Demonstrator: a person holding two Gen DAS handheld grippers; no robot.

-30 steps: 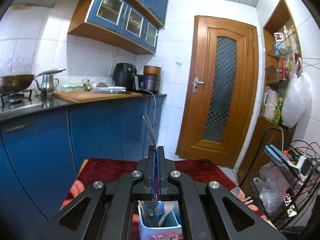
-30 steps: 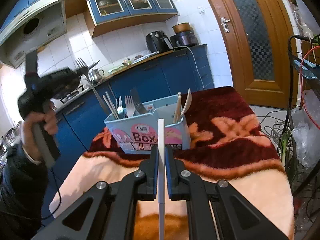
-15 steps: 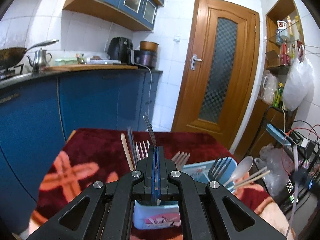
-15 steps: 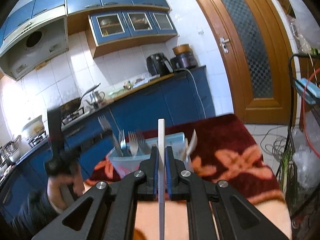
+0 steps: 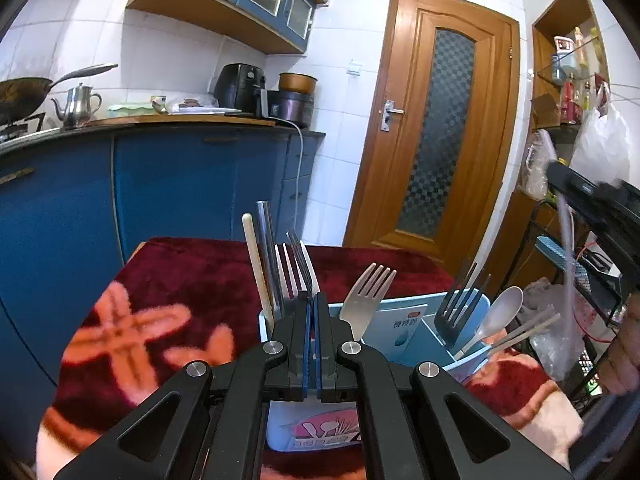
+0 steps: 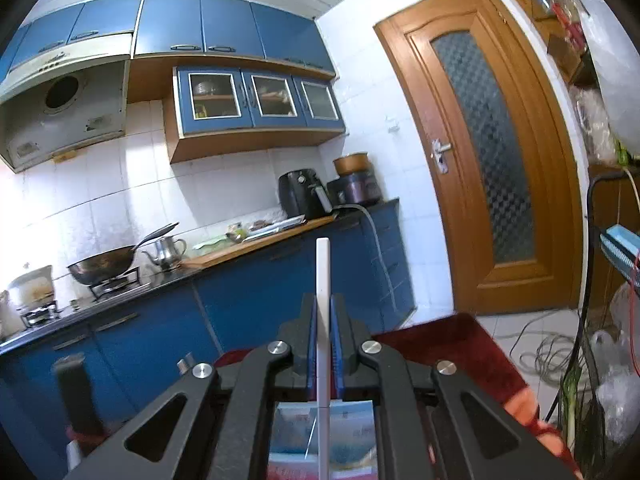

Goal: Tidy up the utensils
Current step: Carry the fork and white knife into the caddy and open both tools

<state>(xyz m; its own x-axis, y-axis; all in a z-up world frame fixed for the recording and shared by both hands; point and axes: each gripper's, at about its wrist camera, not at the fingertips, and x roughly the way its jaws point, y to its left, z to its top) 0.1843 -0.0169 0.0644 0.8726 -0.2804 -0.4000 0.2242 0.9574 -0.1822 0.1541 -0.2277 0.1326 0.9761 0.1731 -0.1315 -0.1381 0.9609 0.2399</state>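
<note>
left hand-held gripper [image 5: 312, 300] clenched on thin metal fork [image 5: 301, 258], tines poking up just past jaw tips, right over left end of blue utensil box [image 5: 404, 330] on tabletop [image 5: 192, 280]

right hand-held gripper [image 6: 323, 312] clamped on white chopstick [image 6: 322, 276], stick upright, box just below it

fork: stiff, slick steel, pinch flat of handle so it can't twist

chopstick: light, smooth, probably plastic, grip mid-shaft or it pivots

further back in box: steel fork [image 5: 370, 292], black fork [image 5: 460, 300], spoon [image 5: 502, 312]
</note>
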